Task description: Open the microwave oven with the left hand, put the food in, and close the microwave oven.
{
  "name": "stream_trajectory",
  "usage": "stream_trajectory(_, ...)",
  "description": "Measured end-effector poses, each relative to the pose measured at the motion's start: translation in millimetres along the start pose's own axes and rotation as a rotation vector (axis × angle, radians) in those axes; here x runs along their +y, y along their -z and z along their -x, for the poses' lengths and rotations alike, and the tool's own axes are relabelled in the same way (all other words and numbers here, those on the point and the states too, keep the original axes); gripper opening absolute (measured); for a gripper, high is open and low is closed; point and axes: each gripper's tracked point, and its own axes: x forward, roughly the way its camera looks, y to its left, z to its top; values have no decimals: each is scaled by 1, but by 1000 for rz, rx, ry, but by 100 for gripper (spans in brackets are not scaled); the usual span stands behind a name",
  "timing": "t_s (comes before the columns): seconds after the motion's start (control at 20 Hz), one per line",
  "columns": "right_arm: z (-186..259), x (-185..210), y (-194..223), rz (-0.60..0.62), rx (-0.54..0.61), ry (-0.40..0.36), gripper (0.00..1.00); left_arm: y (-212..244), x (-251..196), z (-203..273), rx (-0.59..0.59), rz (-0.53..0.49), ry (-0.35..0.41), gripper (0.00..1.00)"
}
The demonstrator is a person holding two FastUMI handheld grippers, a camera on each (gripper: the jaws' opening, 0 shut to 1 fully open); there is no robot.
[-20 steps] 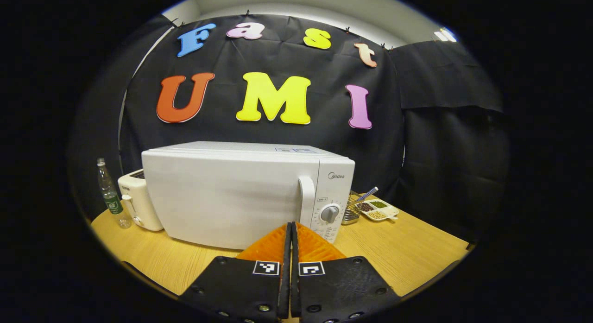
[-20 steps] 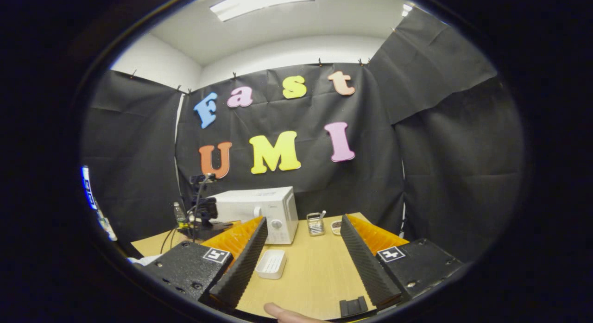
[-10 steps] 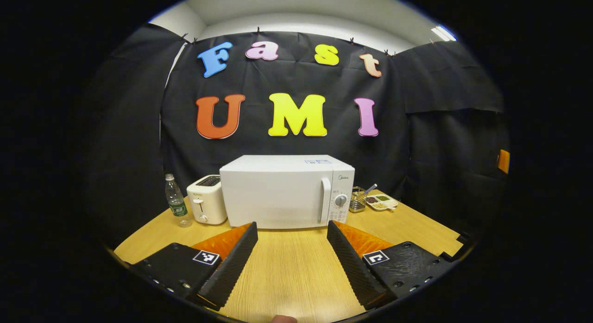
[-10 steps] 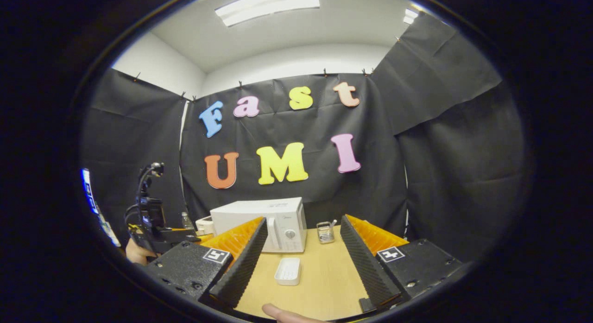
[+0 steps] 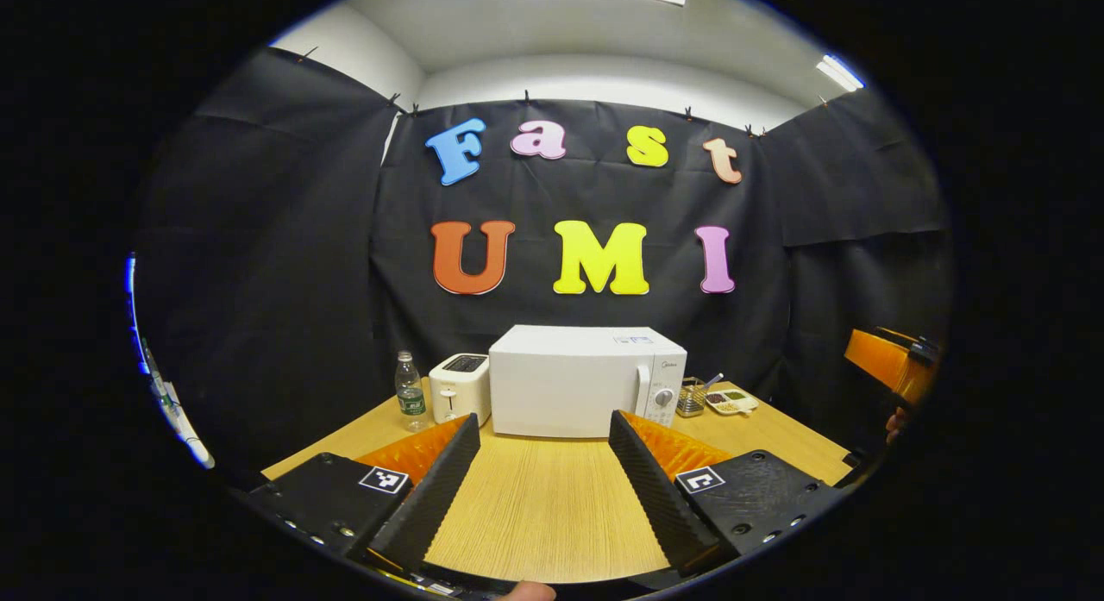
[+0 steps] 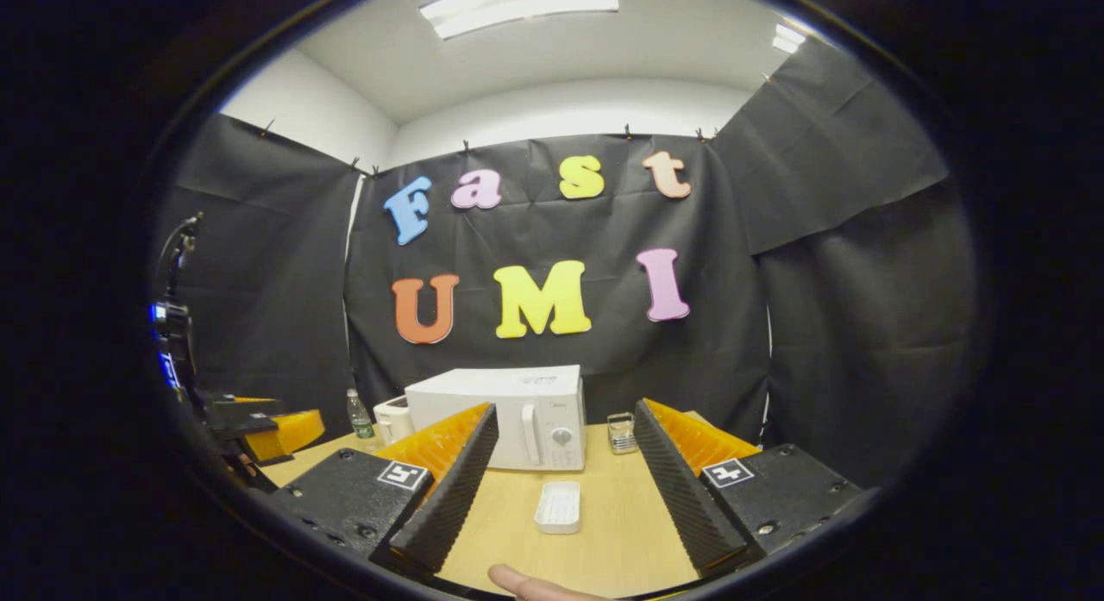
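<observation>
The white microwave [image 5: 573, 381] stands at the back of the wooden table [image 5: 535, 523] with its door closed and the handle [image 5: 642, 396] at its right. My left gripper [image 5: 543, 422] is open and empty, well back from the microwave. In the right gripper view, the microwave [image 6: 504, 411] is far off and a small white tray [image 6: 559, 506] lies on the table in front of it. My right gripper [image 6: 565, 409] is open, with nothing between its fingers, and stands behind the tray. The left gripper [image 6: 272, 430] shows at the left edge.
A white toaster [image 5: 460, 387] and a plastic bottle [image 5: 410, 394] stand left of the microwave. Right of it are a wire basket [image 5: 690, 399] and a divided dish [image 5: 731, 401]. The right gripper [image 5: 888, 364] shows at the far right. A person's fingertip [image 6: 526, 582] shows at the bottom edge.
My left gripper went from shut close to the microwave's front to open, and has drawn far back. The right gripper also backed off a little; the microwave door stays closed.
</observation>
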Motion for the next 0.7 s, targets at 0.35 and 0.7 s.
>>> stream_trajectory(0.35, 7, 16, -9, 8, -47, -33, 100, -17, 10, 42, -97, -35, -14, 93)
stream_trajectory(0.7, 11, 11, -5, 19, -54, -31, 100, -23, 10, 49, -154, -37, -38, 93)
